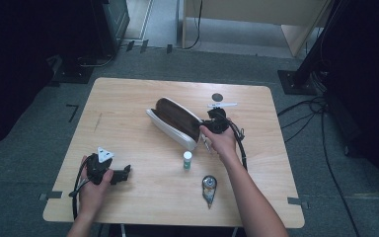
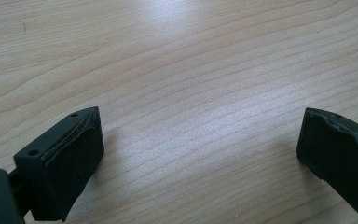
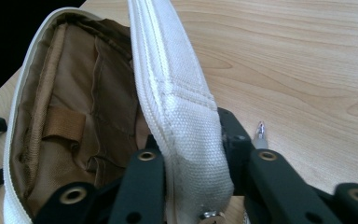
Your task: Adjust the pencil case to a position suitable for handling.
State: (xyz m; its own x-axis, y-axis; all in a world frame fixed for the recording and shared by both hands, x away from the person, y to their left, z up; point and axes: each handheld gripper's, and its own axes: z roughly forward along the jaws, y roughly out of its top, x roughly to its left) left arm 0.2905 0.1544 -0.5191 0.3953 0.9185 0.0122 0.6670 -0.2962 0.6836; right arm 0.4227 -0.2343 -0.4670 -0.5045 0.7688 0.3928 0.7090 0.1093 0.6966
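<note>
R gripper (image 3: 193, 186) pinches the near wall of the open white fabric pouch w/ brown lining (image 1: 175, 121) to keep its mouth agape for loading (glue stick (image 1: 187, 160) waits at 6 o'clock), while L gripper (image 2: 200, 154) rests wide open and empty on the wooden table (image 1: 128, 98).

Pen (image 3: 260, 133) mostly behind right fingers (image 3: 235, 140)

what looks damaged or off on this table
Nothing is spilled. The left gripper pads look chipped along their edges. The white pouch lies unzipped, its wall between the right gripper jaws.
</note>
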